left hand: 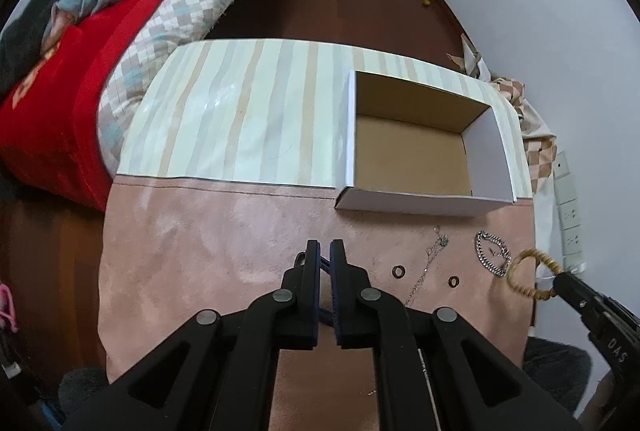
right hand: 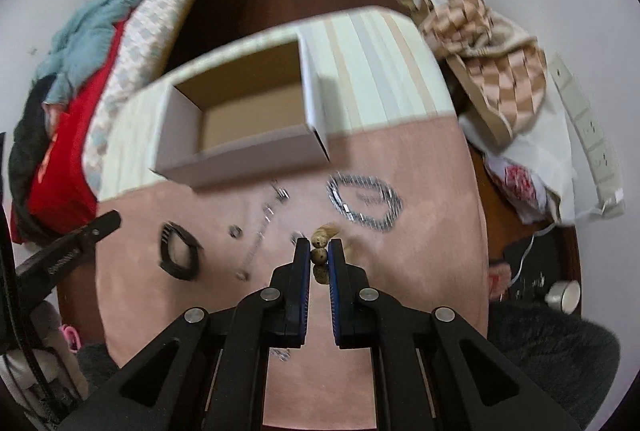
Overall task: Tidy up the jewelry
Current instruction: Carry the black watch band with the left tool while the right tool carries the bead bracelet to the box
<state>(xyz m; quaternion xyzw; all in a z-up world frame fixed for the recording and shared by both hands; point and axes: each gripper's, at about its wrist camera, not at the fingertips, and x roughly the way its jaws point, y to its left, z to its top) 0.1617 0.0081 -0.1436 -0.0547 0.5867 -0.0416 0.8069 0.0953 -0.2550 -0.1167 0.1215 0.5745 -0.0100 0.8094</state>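
Observation:
My left gripper (left hand: 325,245) is shut on a black bracelet (right hand: 176,251), of which only a dark strip shows between the pads in the left wrist view. My right gripper (right hand: 319,243) is shut on a wooden bead bracelet (left hand: 528,275), lifted above the pink mat (left hand: 224,243). On the mat lie a silver chain bracelet (right hand: 364,203), a thin necklace (left hand: 428,263) and two small rings (left hand: 398,271). An open white cardboard box (left hand: 412,151) stands just beyond them, with nothing visible inside it.
The mat covers the near half of a striped table top (left hand: 240,111). A bed with a red cover (left hand: 60,103) runs along the left. A checked bag (right hand: 492,63), a white plastic bag and a power strip (right hand: 588,127) sit at the right by the wall.

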